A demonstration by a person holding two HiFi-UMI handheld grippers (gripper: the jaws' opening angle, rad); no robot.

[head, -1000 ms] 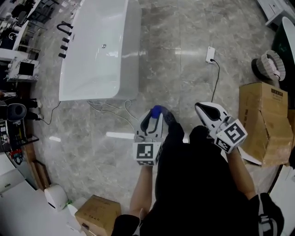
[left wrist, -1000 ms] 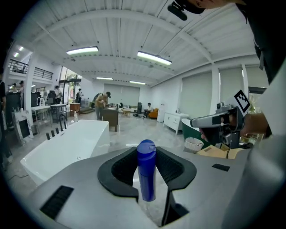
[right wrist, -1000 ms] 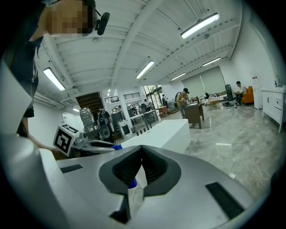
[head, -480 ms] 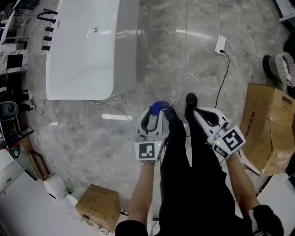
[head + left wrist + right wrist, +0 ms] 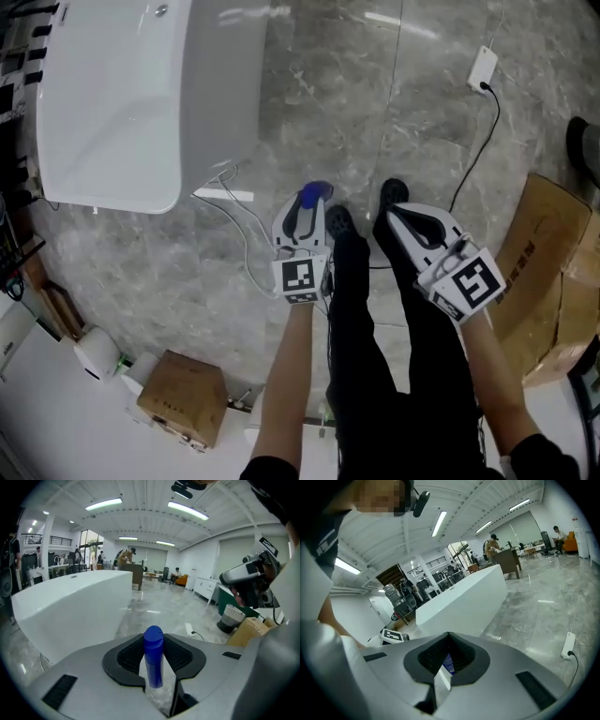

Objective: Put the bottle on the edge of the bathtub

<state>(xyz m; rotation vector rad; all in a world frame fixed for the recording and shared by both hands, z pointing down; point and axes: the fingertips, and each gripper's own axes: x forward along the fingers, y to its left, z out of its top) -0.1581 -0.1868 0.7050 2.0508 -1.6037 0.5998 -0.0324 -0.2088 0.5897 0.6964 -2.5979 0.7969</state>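
My left gripper (image 5: 307, 202) is shut on a clear bottle with a blue cap (image 5: 314, 194), held out over the grey marble floor. In the left gripper view the bottle (image 5: 153, 656) stands upright between the black pads. The white bathtub (image 5: 56, 141) lies at the upper left, a good way from the bottle; its side wall (image 5: 70, 606) fills the left of that view. My right gripper (image 5: 394, 214) hangs to the right of the legs, jaws together and holding nothing. Its own view shows the tub (image 5: 464, 602) ahead and its tips (image 5: 449, 637) closed.
The person's black legs and shoes (image 5: 339, 225) stand between the grippers. White cables (image 5: 239, 244) trail on the floor by the tub's near end. A power strip (image 5: 483, 67) with a black cord lies at the upper right. Cardboard boxes sit at the right (image 5: 553, 281) and lower left (image 5: 183, 408).
Both grippers have dropped lower, the left one still gripping the bottle. The tub has slid towards the upper left of the head view and looks larger. The person's feet have stepped forward.
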